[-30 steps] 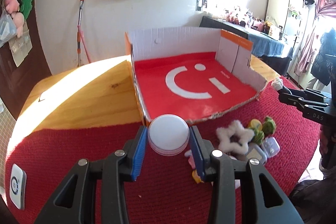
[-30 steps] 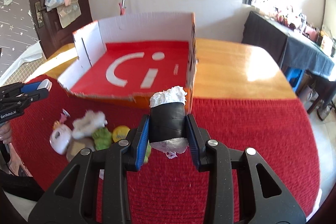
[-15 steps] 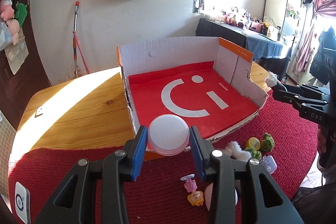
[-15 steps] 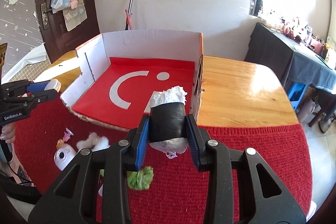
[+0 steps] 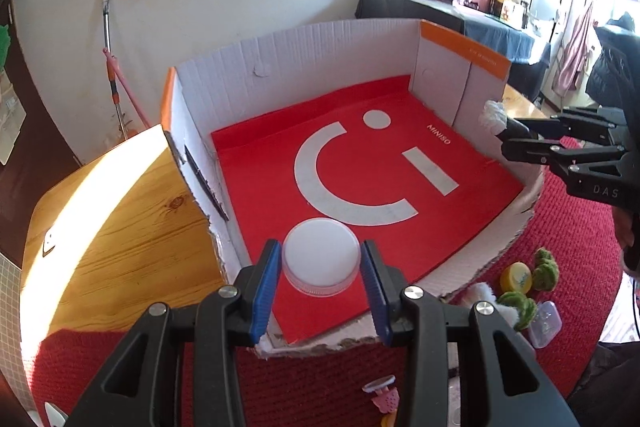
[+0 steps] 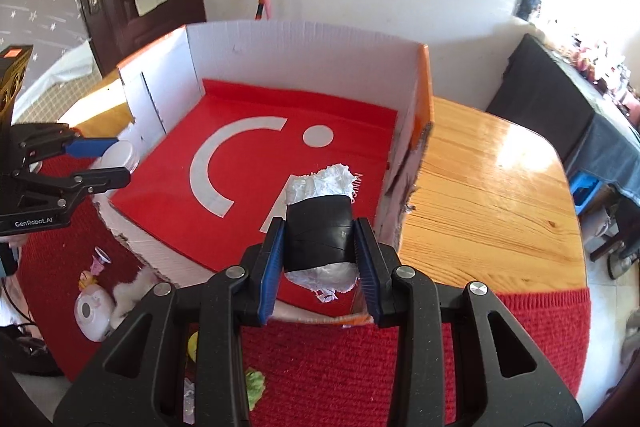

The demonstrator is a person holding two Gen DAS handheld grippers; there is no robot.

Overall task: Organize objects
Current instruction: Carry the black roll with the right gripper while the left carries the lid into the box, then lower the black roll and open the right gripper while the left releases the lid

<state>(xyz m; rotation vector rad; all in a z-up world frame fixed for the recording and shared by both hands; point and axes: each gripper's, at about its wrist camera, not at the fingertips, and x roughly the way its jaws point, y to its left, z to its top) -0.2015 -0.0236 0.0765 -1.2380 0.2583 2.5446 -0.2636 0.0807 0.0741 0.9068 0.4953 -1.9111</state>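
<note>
Both tongs have carried their loads over the red-floored cardboard box [image 5: 256, 63]: left tongs [image 5: 320, 273] clamp a round white lidded jar [image 5: 320, 257], right tongs [image 6: 320, 261] clamp a black-taped white paper bundle [image 6: 320, 231]; best lowered to the floor, well apart, before releasing.

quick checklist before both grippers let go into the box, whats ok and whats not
1. Left gripper closed on the white round jar: ok.
2. Right gripper closed on the black-wrapped white bundle: ok.
3. Jar over the red floor of the cardboard box, past the torn front edge: ok.
4. Bundle over the box floor near its right wall: ok.
5. Box floor free of other things under both loads: ok.
6. Height of each load above the floor before release: cannot tell.
</note>
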